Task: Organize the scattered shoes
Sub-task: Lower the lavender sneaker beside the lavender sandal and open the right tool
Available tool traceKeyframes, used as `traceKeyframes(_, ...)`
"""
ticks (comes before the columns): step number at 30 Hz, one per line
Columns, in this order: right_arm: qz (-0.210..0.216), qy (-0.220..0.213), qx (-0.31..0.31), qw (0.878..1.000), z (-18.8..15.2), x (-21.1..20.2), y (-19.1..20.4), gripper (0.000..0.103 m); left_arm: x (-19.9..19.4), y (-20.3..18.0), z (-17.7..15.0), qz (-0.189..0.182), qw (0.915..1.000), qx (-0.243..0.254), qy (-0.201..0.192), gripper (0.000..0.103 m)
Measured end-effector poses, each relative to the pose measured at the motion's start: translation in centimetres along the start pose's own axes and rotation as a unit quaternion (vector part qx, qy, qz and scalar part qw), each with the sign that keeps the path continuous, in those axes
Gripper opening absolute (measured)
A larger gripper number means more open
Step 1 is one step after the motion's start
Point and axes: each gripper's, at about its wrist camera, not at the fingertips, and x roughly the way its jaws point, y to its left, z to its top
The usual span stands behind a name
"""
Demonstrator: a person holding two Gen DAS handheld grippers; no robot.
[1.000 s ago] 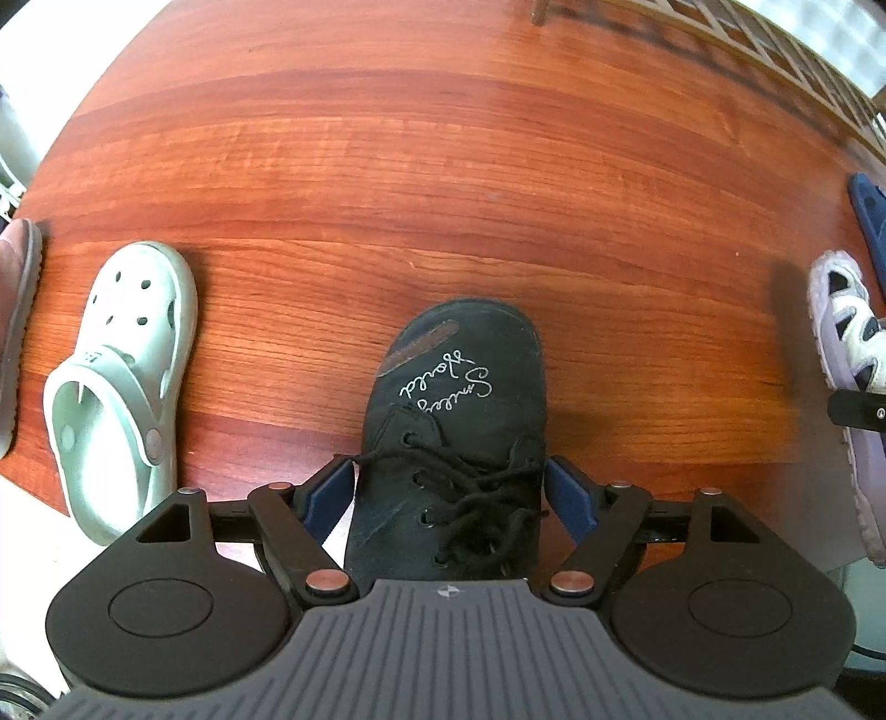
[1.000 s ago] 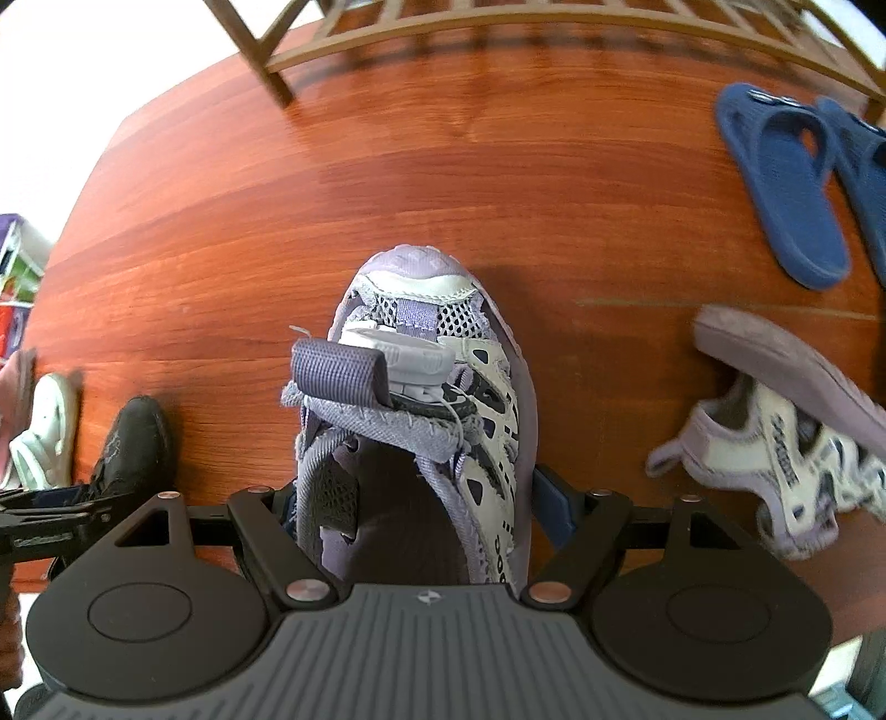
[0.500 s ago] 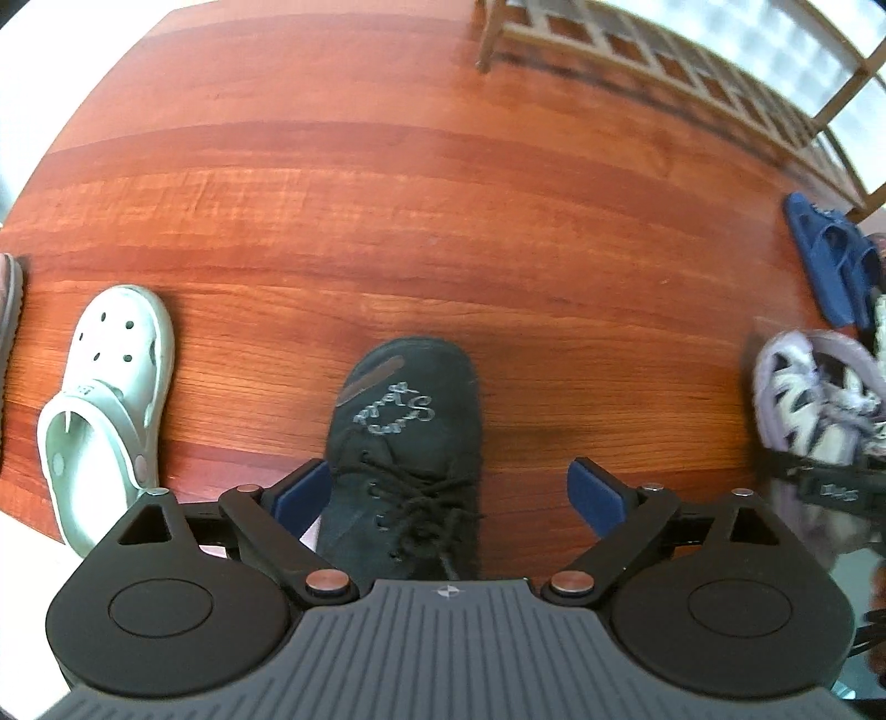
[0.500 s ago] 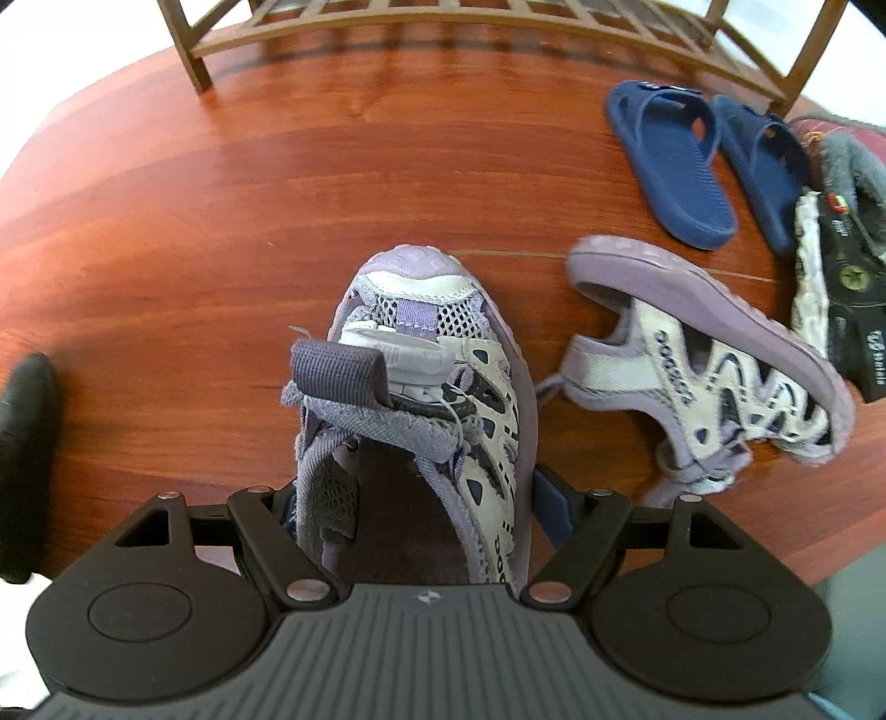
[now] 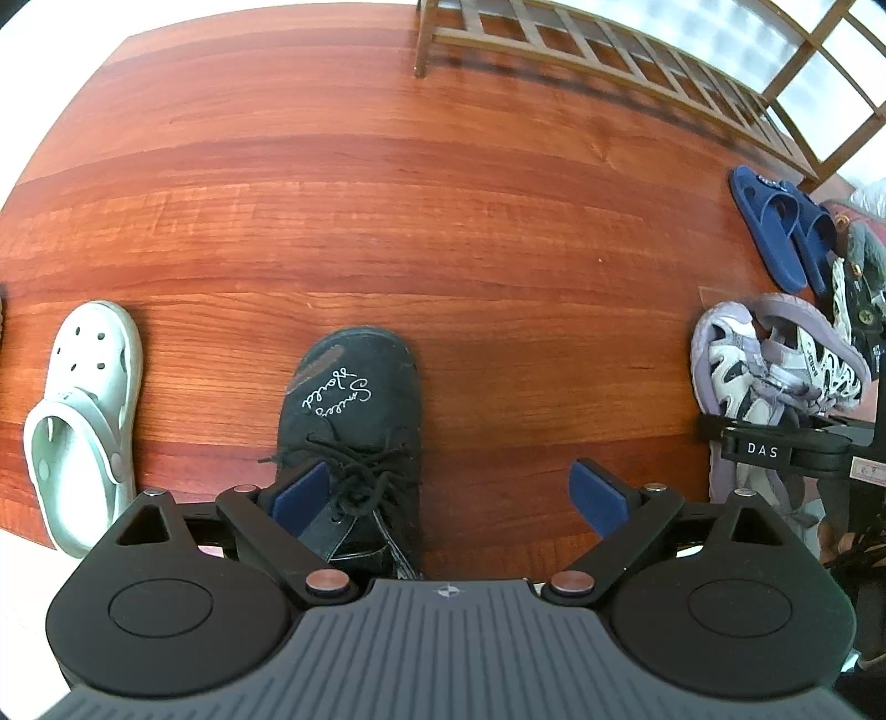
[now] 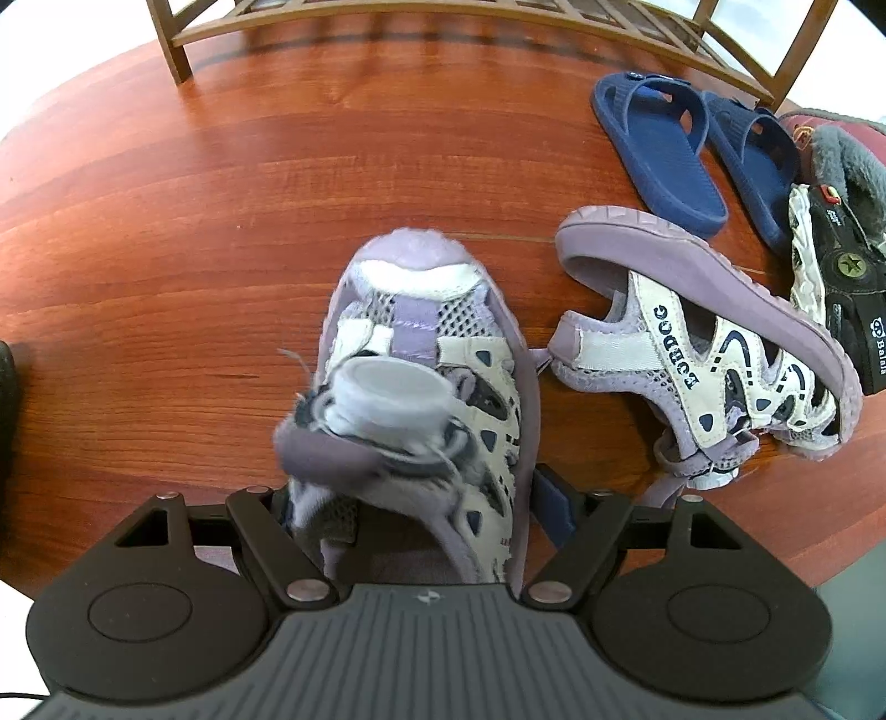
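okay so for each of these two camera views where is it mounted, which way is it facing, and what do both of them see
Left wrist: sits on the left gripper, looking steeply down along its wide-open fingers at the black lace-up shoe on the wooden surface.
Right wrist: sits on the right gripper, looking steeply down at the purple sandal between its fingers.
Shared: both show that sandal, its tipped-over mate, the blue slides and the wooden rack. The left view also catches the right gripper.
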Motion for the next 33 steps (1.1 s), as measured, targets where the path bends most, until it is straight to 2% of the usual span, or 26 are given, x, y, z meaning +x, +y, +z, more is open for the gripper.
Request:
traceKeyframes(2, 0.001, -0.004, 0.001, 1.000, 0.0, -0.3, 0.0, 0.091, -0.1, -0.3, 0.1, -0.001, 1.0000, 0.006, -0.003, 0.094)
traceKeyframes(5, 0.009, -0.008, 0.008, 1.000, 0.0, -1.2, -0.5, 0.094, -0.2, -0.7, 0.3, -0.007, 0.9998, 0.016, -0.007, 0.094)
traceKeyframes(16, 0.035, -0.039, 0.061, 0.997, -1.0, -6.4, -2.7, 0.095, -0.7, -4.5, 0.6, -0.031, 0.9934, 0.109, -0.015, 0.094)
traceKeyframes(24, 0.006, -0.057, 0.094, 0.994, -2.4, -9.7, -5.0, 0.095, -0.6, -8.5, 0.2, -0.063, 0.9797, 0.190, -0.013, 0.094)
traceKeyframes(29, -0.014, -0.067, 0.114, 0.991, -2.6, -10.8, -8.1, 0.095, -0.7, -10.8, 0.2, -0.073, 0.9733, 0.217, -0.017, 0.094)
traceKeyframes(33, -0.024, -0.075, 0.121, 0.990, -2.2, -10.9, -11.4, 0.095, -0.4, -12.2, 0.3, -0.075, 0.9725, 0.219, -0.021, 0.094)
